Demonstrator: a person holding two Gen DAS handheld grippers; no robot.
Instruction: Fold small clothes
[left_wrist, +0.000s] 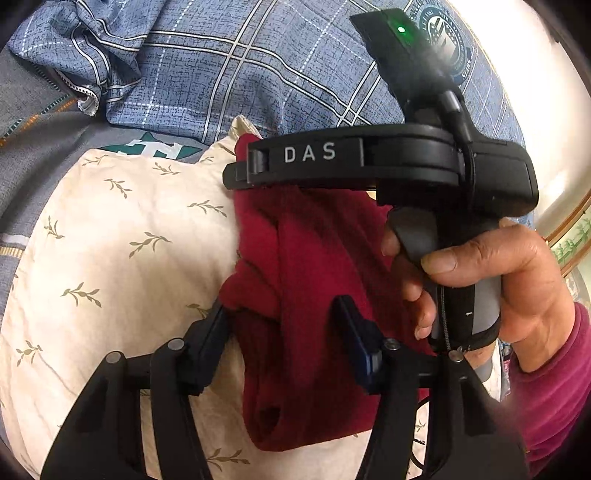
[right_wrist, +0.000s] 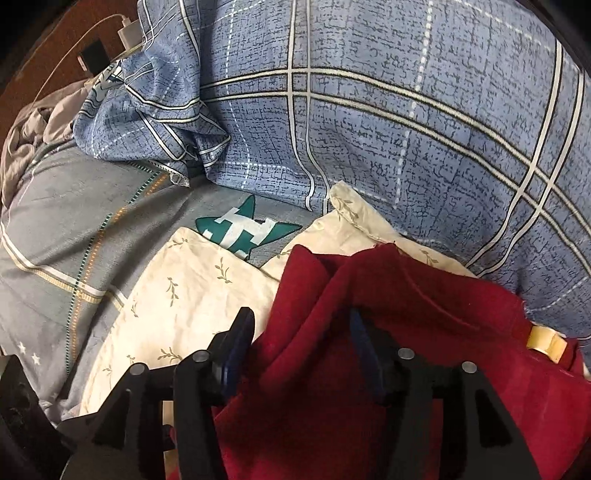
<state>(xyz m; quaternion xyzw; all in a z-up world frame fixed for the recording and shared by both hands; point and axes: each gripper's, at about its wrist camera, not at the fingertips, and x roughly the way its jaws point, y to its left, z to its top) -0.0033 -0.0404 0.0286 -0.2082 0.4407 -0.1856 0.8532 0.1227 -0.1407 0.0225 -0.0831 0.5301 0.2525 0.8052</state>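
Right now the dark red, soft knitted garment lies crumpled on a cream pillowcase printed with small olive sprigs, which itself rests on a grey bedsheet with a teal and white emblem. Behind them a blue plaid quilt with white lines is heaped up. In the left wrist view the garment's long axis runs away from the camera, from a folded edge close by toward the far end of the pillowcase, so it lies lengthwise between the fingers.

The left gripper hangs low over the near end, jaws parted with red cloth between them, the pads not pressing that I can see. The right gripper straddles a raised ridge of the same cloth from the other side, jaws likewise apart; whether its right pad touches the fabric I cannot tell. The person's right hand wraps the handle, with a maroon sleeve behind it.

Both look about equally near; I would judge the next fold runs along that long axis.
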